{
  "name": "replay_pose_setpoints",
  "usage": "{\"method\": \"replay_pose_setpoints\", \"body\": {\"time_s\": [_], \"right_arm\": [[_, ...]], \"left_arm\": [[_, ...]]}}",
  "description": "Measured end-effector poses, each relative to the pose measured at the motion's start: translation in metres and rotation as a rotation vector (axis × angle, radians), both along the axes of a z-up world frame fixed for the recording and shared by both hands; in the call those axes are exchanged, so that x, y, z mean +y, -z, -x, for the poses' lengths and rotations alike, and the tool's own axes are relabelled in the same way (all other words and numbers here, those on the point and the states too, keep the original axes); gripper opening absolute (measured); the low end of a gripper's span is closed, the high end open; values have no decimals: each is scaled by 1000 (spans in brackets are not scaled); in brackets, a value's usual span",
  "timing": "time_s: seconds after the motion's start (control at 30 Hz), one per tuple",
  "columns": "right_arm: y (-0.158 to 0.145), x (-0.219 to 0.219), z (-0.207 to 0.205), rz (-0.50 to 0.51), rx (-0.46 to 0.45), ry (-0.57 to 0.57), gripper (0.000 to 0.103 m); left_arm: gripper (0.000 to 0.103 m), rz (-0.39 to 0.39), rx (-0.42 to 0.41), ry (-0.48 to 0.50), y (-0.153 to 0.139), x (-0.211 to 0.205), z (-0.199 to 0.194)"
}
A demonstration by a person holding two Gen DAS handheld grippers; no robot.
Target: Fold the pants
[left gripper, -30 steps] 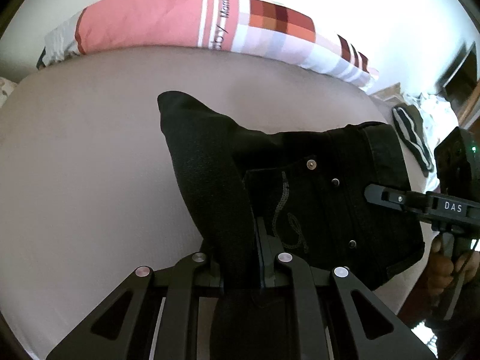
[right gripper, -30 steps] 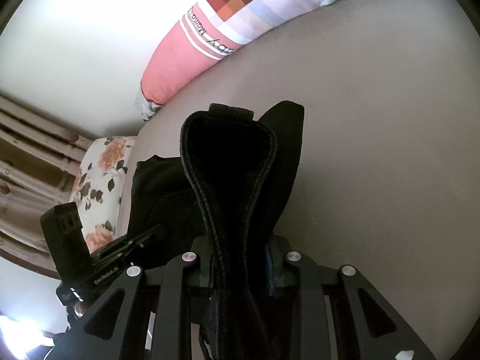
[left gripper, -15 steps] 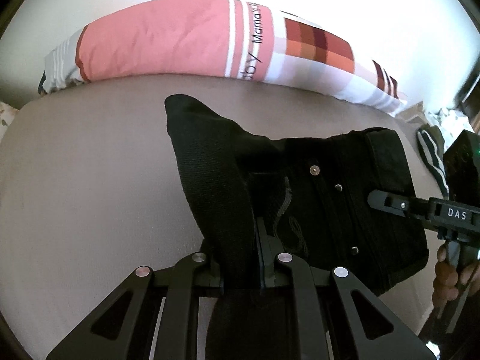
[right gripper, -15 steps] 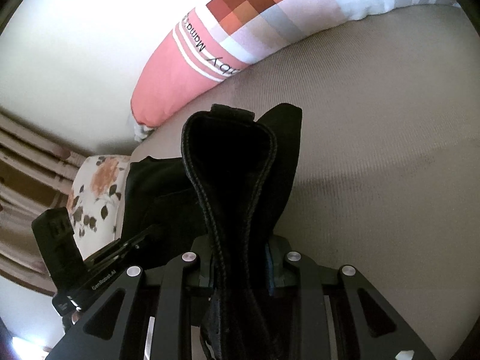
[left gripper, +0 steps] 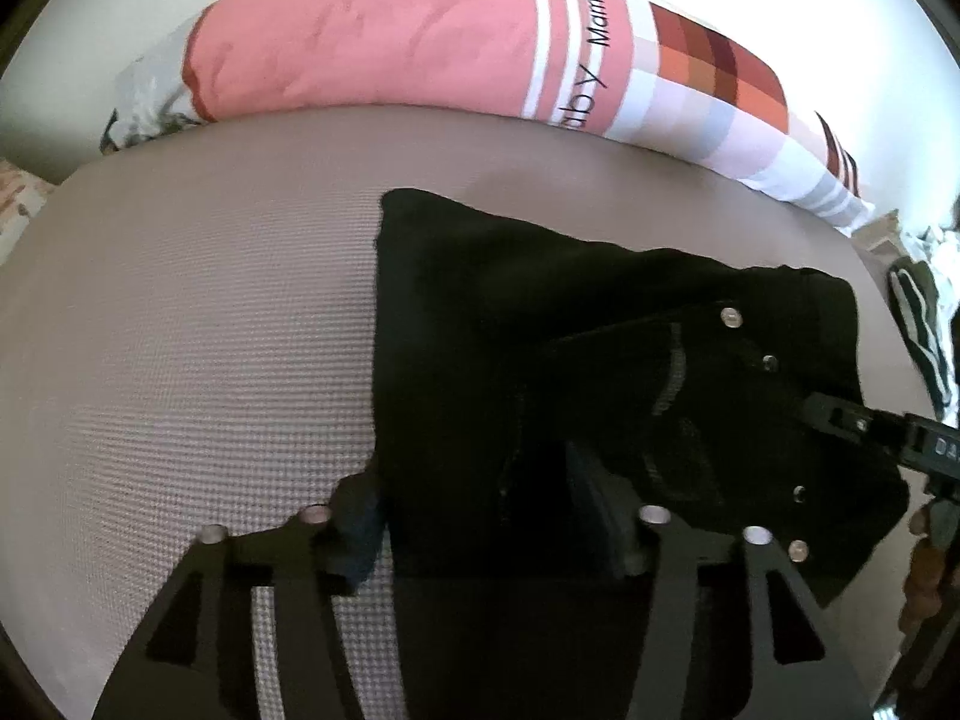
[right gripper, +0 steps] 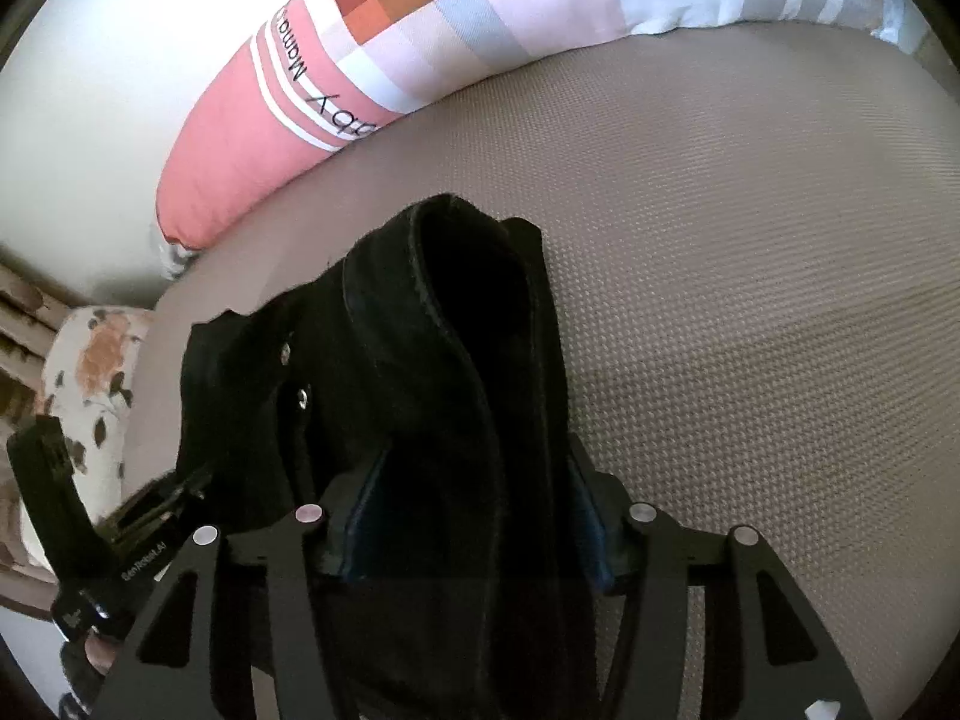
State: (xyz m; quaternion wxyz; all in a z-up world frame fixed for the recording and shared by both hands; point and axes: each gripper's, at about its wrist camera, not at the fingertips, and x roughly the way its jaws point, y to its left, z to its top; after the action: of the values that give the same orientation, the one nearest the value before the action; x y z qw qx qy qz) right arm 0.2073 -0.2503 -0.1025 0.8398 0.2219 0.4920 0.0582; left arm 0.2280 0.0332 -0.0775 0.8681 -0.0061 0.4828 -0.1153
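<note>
both tongs, left tongs [left gripper: 480, 516] and right tongs [right gripper: 474, 516], have just been opening, black pants [left gripper: 600, 372] loose between the jaws on the bed [left gripper: 180, 330]. risk: cloth snags a pad at six o'clock, dragging the fold undone.

We see a taupe bed surface [left gripper: 198, 324] with a fine woven, dotted texture filling the middle of both views. Along its far edge, across the top of the frame, lies a long bolster pillow [left gripper: 384, 54], coral pink at one end, then white stripes with black lettering, then a checked patch of red, orange and pale blocks. Behind it we see a plain white wall [right gripper: 96, 96], brightly lit and washed out toward the top. At the lower left of the right wrist view sits a floral cushion [right gripper: 90, 372] with wooden slats [right gripper: 18, 312] beside it. At the far right edge of the left wrist view we make out a striped dark cloth [left gripper: 918, 330].
</note>
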Motion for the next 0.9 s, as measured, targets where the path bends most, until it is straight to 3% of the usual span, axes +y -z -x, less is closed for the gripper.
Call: {"method": "replay_pose_setpoints", "body": {"time_s": [0.17,0.4,0.47,0.7,0.9], "right_arm": [[-13,6,16,64,-6,3,54],[-42,16,67,126,-93,29,61],[-51,23,85,159,-129,34,66],[-67,53,141,262,-180,1,67],[-68,72,175,290,-210,11,68]], "left_arm": [[71,-30,7,-37,-1,4,11],[71,-158,-69,-51,-14,2,61],[71,-157,-83,-65,-18,4,80],[71,-150,-136,-112,-33,5,140],[71,-152,-186,-150,-48,3,180]]}}
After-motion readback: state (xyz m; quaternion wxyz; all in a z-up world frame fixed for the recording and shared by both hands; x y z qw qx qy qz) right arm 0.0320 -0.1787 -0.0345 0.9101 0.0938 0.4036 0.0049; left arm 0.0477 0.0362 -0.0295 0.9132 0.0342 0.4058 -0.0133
